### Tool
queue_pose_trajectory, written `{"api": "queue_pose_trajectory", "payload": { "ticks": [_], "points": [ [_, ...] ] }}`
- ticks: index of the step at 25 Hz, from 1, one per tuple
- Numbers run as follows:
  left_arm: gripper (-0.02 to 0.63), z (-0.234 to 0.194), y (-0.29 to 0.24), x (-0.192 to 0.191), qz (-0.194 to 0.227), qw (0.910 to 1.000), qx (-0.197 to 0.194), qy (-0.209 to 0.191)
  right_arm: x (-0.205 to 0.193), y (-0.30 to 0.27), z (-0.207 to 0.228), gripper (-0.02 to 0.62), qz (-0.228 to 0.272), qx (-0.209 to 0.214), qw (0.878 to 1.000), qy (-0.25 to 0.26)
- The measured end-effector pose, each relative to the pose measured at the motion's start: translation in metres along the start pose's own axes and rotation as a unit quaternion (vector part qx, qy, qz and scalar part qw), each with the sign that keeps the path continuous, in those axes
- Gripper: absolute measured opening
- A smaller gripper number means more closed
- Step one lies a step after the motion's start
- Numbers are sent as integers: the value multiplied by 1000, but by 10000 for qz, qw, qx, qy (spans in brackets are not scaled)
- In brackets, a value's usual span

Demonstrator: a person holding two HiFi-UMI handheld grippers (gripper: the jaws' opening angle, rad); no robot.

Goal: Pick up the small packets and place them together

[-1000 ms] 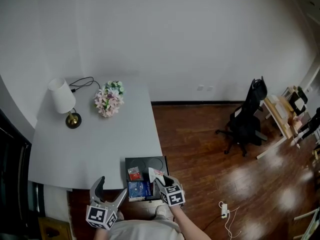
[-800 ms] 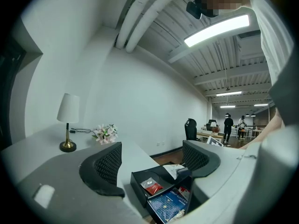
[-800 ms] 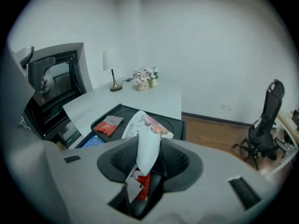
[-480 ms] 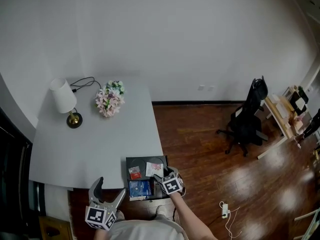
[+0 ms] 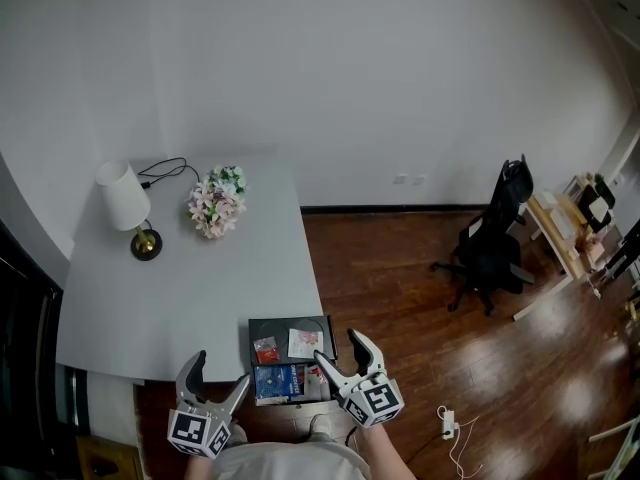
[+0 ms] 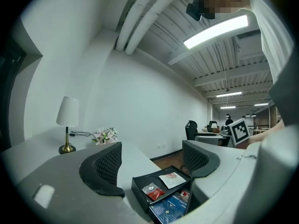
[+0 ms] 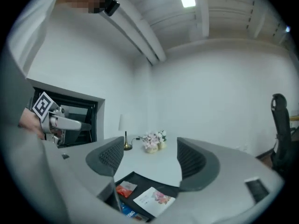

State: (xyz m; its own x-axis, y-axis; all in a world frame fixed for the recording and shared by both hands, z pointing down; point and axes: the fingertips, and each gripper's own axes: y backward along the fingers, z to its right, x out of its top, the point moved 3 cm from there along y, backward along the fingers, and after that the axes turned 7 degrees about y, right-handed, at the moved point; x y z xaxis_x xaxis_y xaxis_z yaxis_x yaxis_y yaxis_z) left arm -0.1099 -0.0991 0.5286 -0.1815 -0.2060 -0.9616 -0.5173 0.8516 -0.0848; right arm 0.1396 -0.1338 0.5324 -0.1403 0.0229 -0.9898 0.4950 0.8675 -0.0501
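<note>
Lying side by side in the black tray (image 5: 290, 320), red packet (image 5: 266, 349) and white packet (image 5: 305, 343) appear gathered, blue pack (image 5: 277, 381) possibly outstanding; right tool (image 5: 338, 348) opening, empty; left tool (image 5: 222, 370) apart, empty.

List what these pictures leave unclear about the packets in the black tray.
Red packet: print too small, head view.
Blue packet: lower part cut off by the bottom edge, left gripper view.
Black tray: floor under the packets hidden by them, every view.

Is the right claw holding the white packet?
No, the white packet lies flat in the black tray beside the red packet, and the right claw is opening with nothing between its jaws.
</note>
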Motion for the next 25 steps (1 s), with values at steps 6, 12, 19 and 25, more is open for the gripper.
{"api": "queue_pose_trajectory", "payload": {
  "ticks": [6, 12, 19, 25],
  "points": [
    [396, 12, -12, 7, 57, 9997, -203, -156, 40, 6, -4, 370, 391, 56, 9988, 281],
    [385, 19, -18, 4, 15, 9992, -359, -188, 33, 1, -22, 370, 282, 326, 9988, 248],
    [385, 20, -20, 5, -8, 9991, -368, -200, 22, 0, -29, 367, 131, 422, 9990, 105],
    [385, 17, -20, 6, 20, 9990, -385, -205, 22, -3, -32, 367, 104, 479, 9987, 164]
  ]
}}
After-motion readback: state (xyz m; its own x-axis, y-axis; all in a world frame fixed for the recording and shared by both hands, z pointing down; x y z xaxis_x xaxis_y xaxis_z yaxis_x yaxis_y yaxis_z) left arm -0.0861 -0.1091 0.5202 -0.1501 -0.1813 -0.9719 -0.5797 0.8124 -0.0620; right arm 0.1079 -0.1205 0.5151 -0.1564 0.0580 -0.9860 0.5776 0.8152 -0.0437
